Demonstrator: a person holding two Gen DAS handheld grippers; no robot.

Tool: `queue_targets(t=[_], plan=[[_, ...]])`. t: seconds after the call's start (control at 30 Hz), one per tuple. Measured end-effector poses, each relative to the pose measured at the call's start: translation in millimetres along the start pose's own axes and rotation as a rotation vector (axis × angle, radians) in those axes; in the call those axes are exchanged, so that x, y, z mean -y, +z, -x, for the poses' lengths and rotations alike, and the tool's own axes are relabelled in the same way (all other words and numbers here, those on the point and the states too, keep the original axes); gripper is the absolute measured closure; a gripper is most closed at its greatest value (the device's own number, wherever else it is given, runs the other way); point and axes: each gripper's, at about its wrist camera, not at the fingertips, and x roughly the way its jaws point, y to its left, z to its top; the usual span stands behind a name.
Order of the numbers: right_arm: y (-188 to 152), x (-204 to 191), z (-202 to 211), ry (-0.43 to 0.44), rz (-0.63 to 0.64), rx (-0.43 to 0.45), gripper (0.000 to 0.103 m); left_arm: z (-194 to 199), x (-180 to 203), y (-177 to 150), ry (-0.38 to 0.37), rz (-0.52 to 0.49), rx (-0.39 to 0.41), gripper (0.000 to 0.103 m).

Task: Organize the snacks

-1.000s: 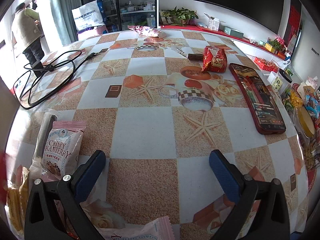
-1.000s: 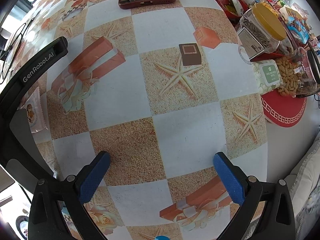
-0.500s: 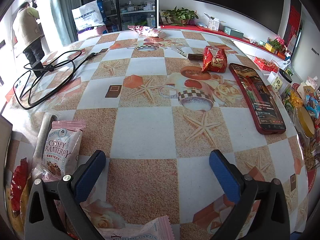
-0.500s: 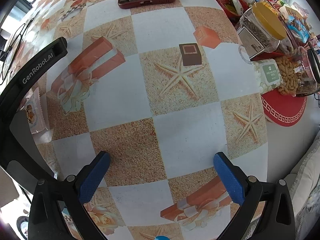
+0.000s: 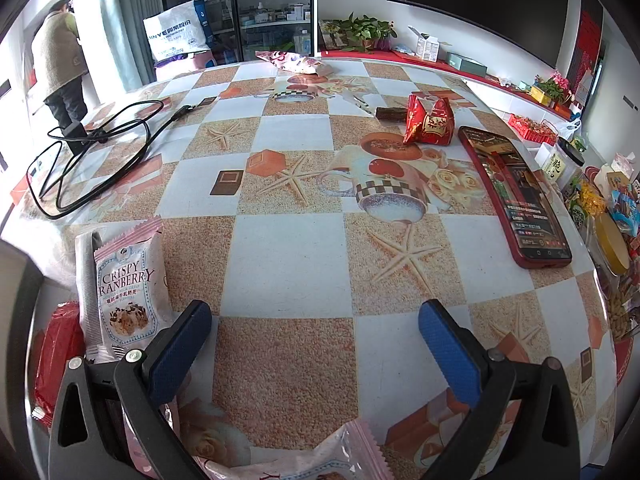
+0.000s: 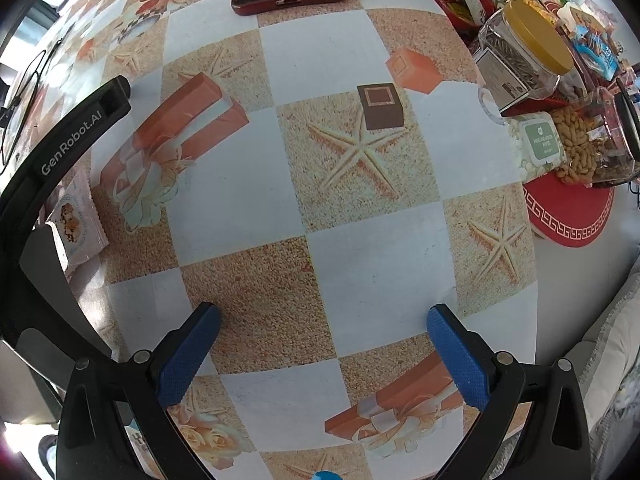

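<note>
both the left gripper (image 5: 314, 344) and right gripper (image 6: 322, 350) hover released, fingers spread, over the bench (image 5: 288, 256). a pink cranberry crisp packet (image 5: 126, 284) lies near left; a red snack pack (image 5: 430, 122) far right.

i see a table (image 5: 280, 248) with a checked cloth full of starfish and cup pictures. a red phone (image 5: 516, 196) lies flat on my right side, screen lit up. a black cable (image 5: 100, 152) curls in loops on the far left. past the table a person (image 5: 60, 56) in a vest stands by the window. a big dark tv (image 5: 480, 4) hangs on the wall, with a green plant (image 5: 364, 30) below it. a white bag (image 5: 176, 34) leans by the glass cabinet (image 5: 272, 4).
</note>
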Motion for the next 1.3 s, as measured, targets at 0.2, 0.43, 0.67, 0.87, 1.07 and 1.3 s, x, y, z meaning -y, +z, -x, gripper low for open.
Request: queue_targets(t=[0.2,0.43,0.67,0.87,1.07,1.3], plan=[[-2,1,-1,-0.023,-0.010,0.022,0.000,0,0,0,0.000,0.000,0.000,0.000],[-8,-1,0,-0.032,-0.007,0.033,0.000,0,0,0,0.000,0.000,0.000,0.000],[-2,0,-2,-0.034,-0.009,0.004,0.000,0,0,0,0.000,0.000,0.000,0.000],[5,2,-3,-0.033,-0.012,-0.019,0.000,0,-1,2,-0.005,-0.010,-0.032,0.000],[9,4,-4,-0.030,-0.013,-0.029,0.000,-14,10,23,-0.065,-0.132,-0.361,0.000],[11,5,-5,-0.030,-0.016,-0.024,0.000,31,1,47,-0.080,-0.288,-0.416,0.000]])
